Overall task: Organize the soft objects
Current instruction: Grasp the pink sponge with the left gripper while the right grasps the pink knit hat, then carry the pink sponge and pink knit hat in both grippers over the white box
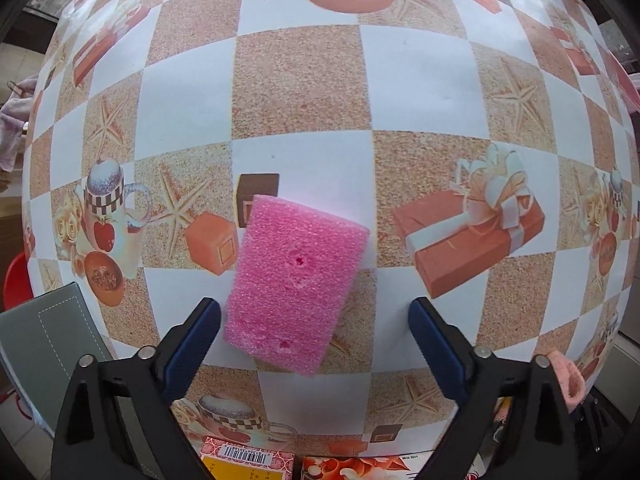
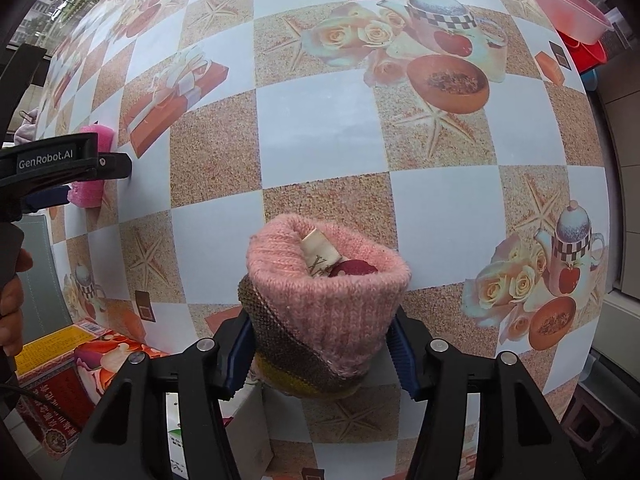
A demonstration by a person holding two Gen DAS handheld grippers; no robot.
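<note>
Right gripper point(image 2: 320, 354): its blue-padded fingers point(image 2: 236, 354) press both sides of a rolled knitted piece, gripping it above the worktop.
Knitted roll point(image 2: 326, 300): pink ribbed wool with brown and yellow bands lower down; its open top forms a pocket that holds a cream fabric label point(image 2: 322, 254) and something dark red, too small to identify.
Left gripper point(image 1: 316, 322): fingers point(image 1: 192, 340) spread wide; neither pad presses the sponge, though the left pad sits just beside its lower corner.
Pink sponge point(image 1: 296, 280): a rectangular foam block lying flat on the worktop between the left fingers, tilted toward 1 o'clock, pitted with small holes.
Worktop point(image 1: 304, 88): covered by a checked cloth printed with starfish, teapots, roses and gift boxes.
Pink basin point(image 2: 560, 4): at 1 o'clock in the right wrist view, at the worktop's far edge; its contents cannot be seen.
Printed boxes point(image 2: 60, 384): red and yellow cartons at 8 o'clock in the same view, closed.
Hand point(image 2: 12, 312): at 9 o'clock there, holding the left gripper's handle.
</note>
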